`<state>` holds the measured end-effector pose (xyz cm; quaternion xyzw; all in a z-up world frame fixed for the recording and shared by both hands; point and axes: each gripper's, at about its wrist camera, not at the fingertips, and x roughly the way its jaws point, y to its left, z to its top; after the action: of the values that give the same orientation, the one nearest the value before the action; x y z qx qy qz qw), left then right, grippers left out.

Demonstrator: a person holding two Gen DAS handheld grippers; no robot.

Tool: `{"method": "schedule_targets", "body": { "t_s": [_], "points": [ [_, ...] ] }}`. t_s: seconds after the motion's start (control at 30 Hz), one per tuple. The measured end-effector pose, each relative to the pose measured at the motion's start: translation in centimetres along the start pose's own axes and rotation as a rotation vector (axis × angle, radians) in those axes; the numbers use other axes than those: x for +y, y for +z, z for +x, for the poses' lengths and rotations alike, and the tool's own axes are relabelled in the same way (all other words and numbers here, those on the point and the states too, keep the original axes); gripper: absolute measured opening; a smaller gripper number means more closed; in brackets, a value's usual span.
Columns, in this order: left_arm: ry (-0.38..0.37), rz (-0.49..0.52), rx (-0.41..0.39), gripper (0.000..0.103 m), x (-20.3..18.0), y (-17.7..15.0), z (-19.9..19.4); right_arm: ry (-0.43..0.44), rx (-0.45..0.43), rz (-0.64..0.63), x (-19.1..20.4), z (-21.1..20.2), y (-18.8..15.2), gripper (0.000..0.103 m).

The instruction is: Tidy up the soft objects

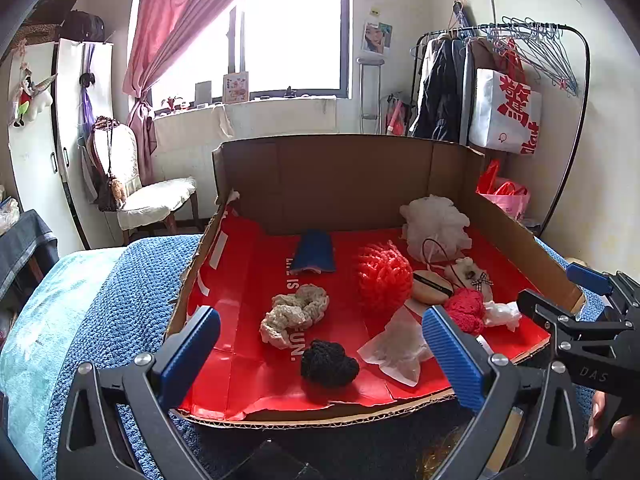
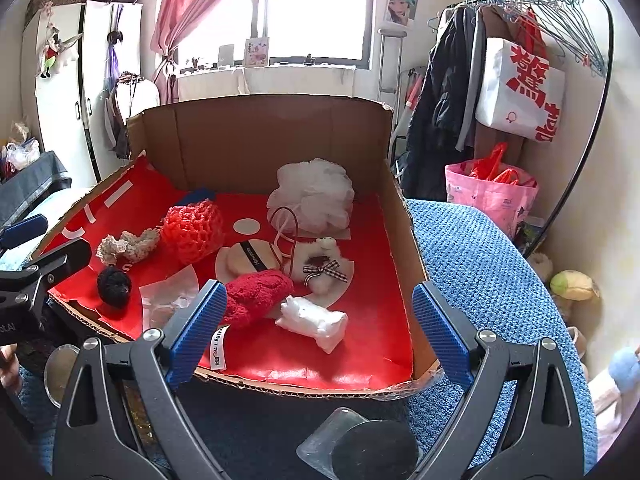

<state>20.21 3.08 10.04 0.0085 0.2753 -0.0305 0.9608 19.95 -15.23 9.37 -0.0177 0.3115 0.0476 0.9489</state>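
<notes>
A cardboard box [image 1: 352, 176] with a red floor lies on the bed and holds several soft objects. In the left wrist view: a black knitted ball [image 1: 329, 363], a beige crochet scrunchie [image 1: 294, 314], a red mesh sponge [image 1: 384, 276], a blue sponge [image 1: 314, 256], a white bath pouf [image 1: 436, 222] and a red knit piece [image 1: 466, 310]. In the right wrist view: the red knit piece [image 2: 256, 294], a white soft piece [image 2: 316, 320], a small plush with a checked bow [image 2: 324, 266] and a powder puff [image 2: 246, 260]. My left gripper [image 1: 320, 364] is open before the box front. My right gripper [image 2: 316, 334] is open over the front edge.
A blue knitted blanket [image 2: 480, 264] covers the bed around the box. A clear plastic lid with a black disc [image 2: 360, 444] lies in front of the box. A clothes rack [image 2: 560, 40] and pink bag [image 2: 492, 196] stand at the right, a chair [image 1: 152, 200] at the left.
</notes>
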Motion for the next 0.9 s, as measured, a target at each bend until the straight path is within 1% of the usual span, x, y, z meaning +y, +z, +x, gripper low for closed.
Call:
{"method": "schedule_targets", "body": {
  "t_s": [0.3,0.43,0.53,0.63,0.7,0.77,0.83,0.9],
  "points": [
    [0.004,-0.002,-0.001,0.103,-0.1,-0.1,-0.1,0.0,0.0,0.004,0.0,-0.1,0.0,0.095],
    [0.0,-0.01,0.011,0.103,-0.1,0.1,-0.7,-0.006,-0.012,0.002,0.0,-1.3,0.2,0.095],
    [0.004,-0.014,-0.01,0.103,0.0,0.3,-2.6,0.022,-0.028,0.015,-0.2,-3.3,0.5,0.095],
    [0.013,0.007,-0.035,0.103,-0.2,0.4,-5.0,0.016,-0.044,0.008,-0.3,-6.0,0.5,0.095],
    [0.004,0.008,-0.043,0.103,-0.4,0.2,-7.0,0.025,-0.053,0.014,-0.4,-7.8,0.3,0.095],
    [-0.009,0.006,-0.041,0.103,-0.4,-0.1,-8.4,0.038,-0.055,0.018,-0.4,-9.4,0.0,0.095],
    [-0.022,0.006,-0.027,0.103,-0.6,-0.8,-10.0,0.037,-0.046,0.016,-0.3,-10.8,-0.6,0.103],
    [-0.038,0.0,0.008,0.103,-0.8,-1.9,-11.0,0.031,-0.024,-0.003,0.1,-11.9,-1.6,0.103]
  ]
}}
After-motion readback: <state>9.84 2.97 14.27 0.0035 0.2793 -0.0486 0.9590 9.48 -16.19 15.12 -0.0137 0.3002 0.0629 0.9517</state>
